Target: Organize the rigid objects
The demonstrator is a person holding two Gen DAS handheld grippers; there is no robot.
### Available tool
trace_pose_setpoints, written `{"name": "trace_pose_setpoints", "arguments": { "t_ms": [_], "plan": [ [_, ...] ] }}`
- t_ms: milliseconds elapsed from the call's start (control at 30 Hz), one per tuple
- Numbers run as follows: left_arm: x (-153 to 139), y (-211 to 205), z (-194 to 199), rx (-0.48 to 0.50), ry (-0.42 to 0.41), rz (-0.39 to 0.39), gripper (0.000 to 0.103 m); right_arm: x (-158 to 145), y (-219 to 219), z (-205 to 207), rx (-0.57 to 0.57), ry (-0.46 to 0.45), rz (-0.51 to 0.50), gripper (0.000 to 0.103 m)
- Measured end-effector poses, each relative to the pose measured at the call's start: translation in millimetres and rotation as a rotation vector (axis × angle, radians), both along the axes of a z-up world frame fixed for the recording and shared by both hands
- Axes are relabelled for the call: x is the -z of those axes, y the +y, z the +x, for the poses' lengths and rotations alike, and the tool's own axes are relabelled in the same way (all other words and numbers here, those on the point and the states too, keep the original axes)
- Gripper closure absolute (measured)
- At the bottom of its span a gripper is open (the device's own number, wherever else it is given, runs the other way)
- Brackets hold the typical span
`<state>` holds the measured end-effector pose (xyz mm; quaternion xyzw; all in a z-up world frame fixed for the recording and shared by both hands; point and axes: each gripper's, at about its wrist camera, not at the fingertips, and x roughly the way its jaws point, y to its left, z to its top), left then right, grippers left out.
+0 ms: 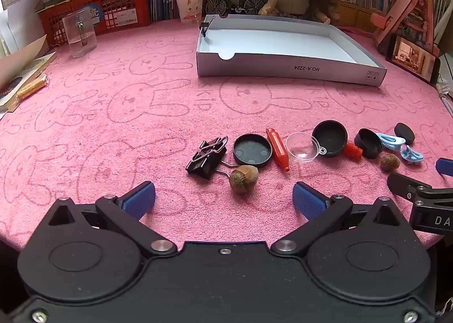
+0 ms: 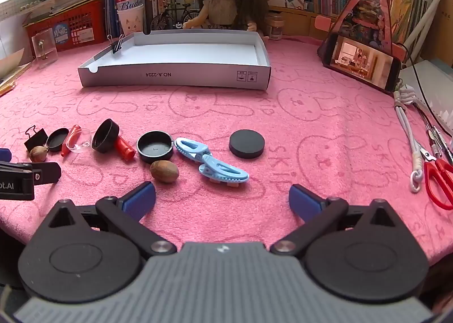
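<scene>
A row of small items lies on the pink cloth: black binder clips point(image 1: 208, 157), a black lid point(image 1: 252, 150), a red whistle point(image 1: 277, 148), a clear half-dome point(image 1: 303, 146), a black cap point(image 1: 329, 138) and a nut point(image 1: 243, 177). In the right wrist view I see two blue clips point(image 2: 211, 160), a second nut point(image 2: 164, 171), a black lid point(image 2: 155, 146) and a black disc point(image 2: 247, 143). Behind them stands an open white box point(image 1: 286, 68) with one binder clip point(image 2: 116, 46) on its wall. My left gripper point(image 1: 223, 201) and right gripper point(image 2: 222, 199) are open, empty, just short of the row.
A doll point(image 2: 223, 2), books, a red crate point(image 1: 96, 12), a paper cup point(image 1: 188, 4) and a glass point(image 1: 79, 32) line the back. A phone point(image 2: 365, 63) leans at the right. Red scissors point(image 2: 437, 178) and white cords point(image 2: 407, 133) lie near the right edge.
</scene>
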<state>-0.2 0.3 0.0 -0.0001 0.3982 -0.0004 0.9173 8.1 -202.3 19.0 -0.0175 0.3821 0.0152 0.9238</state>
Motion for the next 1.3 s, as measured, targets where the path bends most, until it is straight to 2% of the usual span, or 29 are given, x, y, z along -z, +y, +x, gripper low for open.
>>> {"name": "trace_pose_setpoints", "arguments": {
  "t_ms": [1300],
  "plan": [
    [0.3, -0.1, 0.6, -0.001, 0.010, 0.006, 0.000, 0.2, 0.6, -0.6, 0.001, 0.004, 0.000, 0.000]
  ]
}}
